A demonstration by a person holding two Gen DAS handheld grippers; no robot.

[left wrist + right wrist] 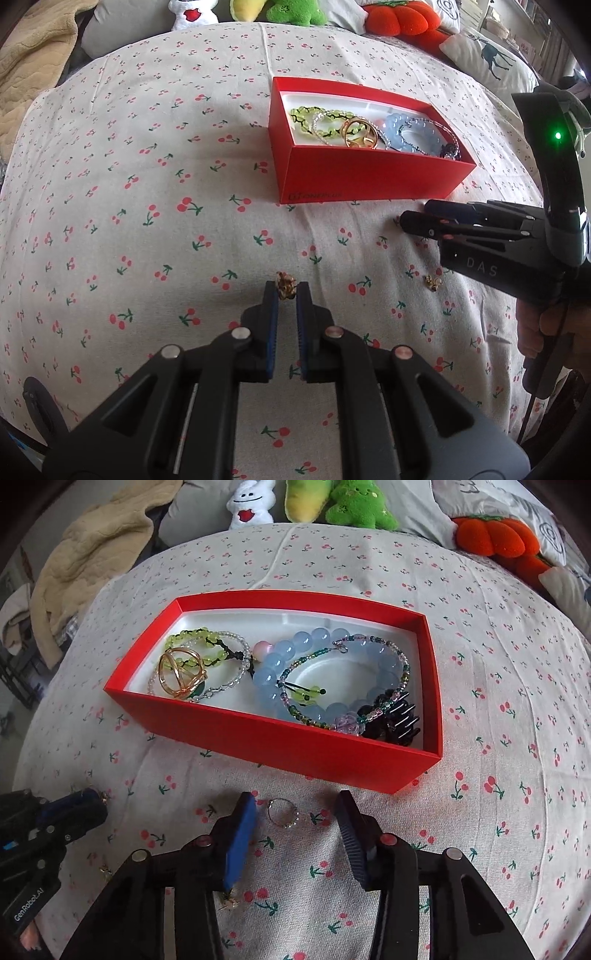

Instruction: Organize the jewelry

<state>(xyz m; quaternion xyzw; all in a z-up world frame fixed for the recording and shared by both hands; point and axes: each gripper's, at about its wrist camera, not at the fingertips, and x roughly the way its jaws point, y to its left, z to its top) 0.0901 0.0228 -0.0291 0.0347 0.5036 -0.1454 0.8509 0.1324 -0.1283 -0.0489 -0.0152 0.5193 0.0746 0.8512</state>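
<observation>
A red box (369,177) (295,749) on the cherry-print cloth holds bead bracelets, a gold ring piece (181,675) and a black hair claw (395,720). My left gripper (287,290) is nearly shut, its tips around a small gold earring (286,284) on the cloth. My right gripper (297,814) is open, its jaws on either side of a thin silver ring (282,812) lying just in front of the box. In the left wrist view the right gripper (413,218) reaches in from the right. Another small gold earring (432,282) lies below it.
Plush toys (351,502) and an orange pumpkin cushion (495,535) line the far edge. A beige blanket (85,554) lies at the far left. A small gold piece (229,902) lies under my right gripper's left finger, another (105,871) further left.
</observation>
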